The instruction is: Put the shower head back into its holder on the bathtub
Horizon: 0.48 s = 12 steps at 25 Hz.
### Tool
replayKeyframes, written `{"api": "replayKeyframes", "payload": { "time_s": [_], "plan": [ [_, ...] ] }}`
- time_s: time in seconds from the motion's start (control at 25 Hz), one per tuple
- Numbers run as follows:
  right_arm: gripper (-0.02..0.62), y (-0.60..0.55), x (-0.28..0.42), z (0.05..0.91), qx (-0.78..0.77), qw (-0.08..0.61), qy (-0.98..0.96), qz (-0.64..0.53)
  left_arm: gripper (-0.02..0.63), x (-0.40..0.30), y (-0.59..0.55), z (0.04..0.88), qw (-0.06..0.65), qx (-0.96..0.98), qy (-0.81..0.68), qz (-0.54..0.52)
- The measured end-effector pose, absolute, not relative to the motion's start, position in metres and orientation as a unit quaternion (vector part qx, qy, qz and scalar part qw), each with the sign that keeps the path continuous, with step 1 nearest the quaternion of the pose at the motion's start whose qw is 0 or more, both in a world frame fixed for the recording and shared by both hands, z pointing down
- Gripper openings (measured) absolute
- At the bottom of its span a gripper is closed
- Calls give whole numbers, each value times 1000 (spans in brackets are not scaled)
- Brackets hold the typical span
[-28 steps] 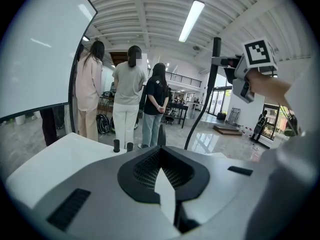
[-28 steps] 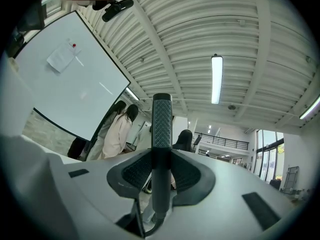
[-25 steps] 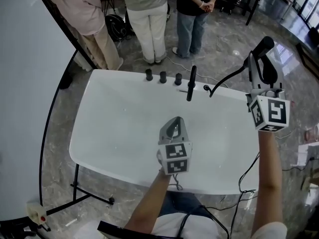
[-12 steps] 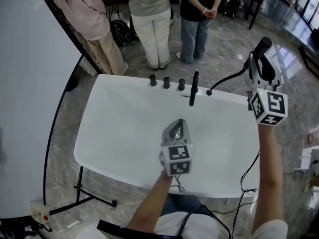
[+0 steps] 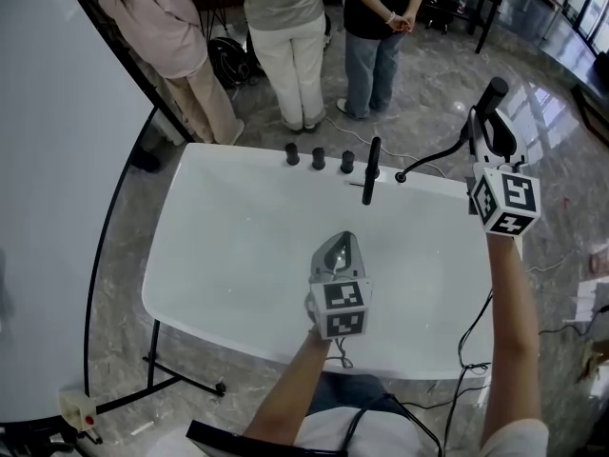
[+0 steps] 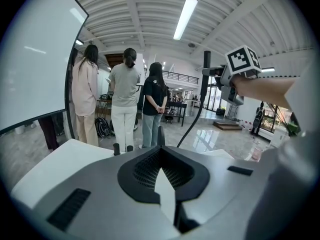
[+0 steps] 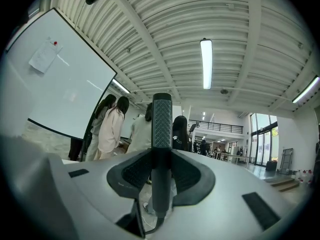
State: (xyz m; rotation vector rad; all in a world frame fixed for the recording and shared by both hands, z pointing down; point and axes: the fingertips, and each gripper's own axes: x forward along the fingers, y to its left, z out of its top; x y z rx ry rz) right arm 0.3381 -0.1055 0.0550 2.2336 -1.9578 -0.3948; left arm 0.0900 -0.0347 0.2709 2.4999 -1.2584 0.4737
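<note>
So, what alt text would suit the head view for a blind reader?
Seen from above, the right gripper holds a black shower head beside a white bathtub; the left gripper, shut, hovers over it. Three people stand beyond.

Right tongs (image 5: 487, 131) with the shower head (image 5: 494, 91): displaced since the earlier pictures, now slightly lower and a little nearer the right end of the bathtub (image 5: 219, 246). The bathtub also sits somewhat lower in the head view than a second ago.
</note>
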Motion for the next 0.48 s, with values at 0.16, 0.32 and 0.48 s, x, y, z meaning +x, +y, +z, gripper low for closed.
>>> {"api": "replayKeyframes", "payload": {
  "time_s": [0.16,0.32,0.48],
  "plan": [
    [123,-109,342,71,746,77,-651,-118,-3,91,-36,276,154,870,-438,168],
    [123,-112,343,82,746,81,-652,-110,-3,92,-37,280,157,868,-439,169],
    [123,-114,343,89,745,85,-654,-102,-3,92,-35,279,158,868,-439,171]
  ]
}}
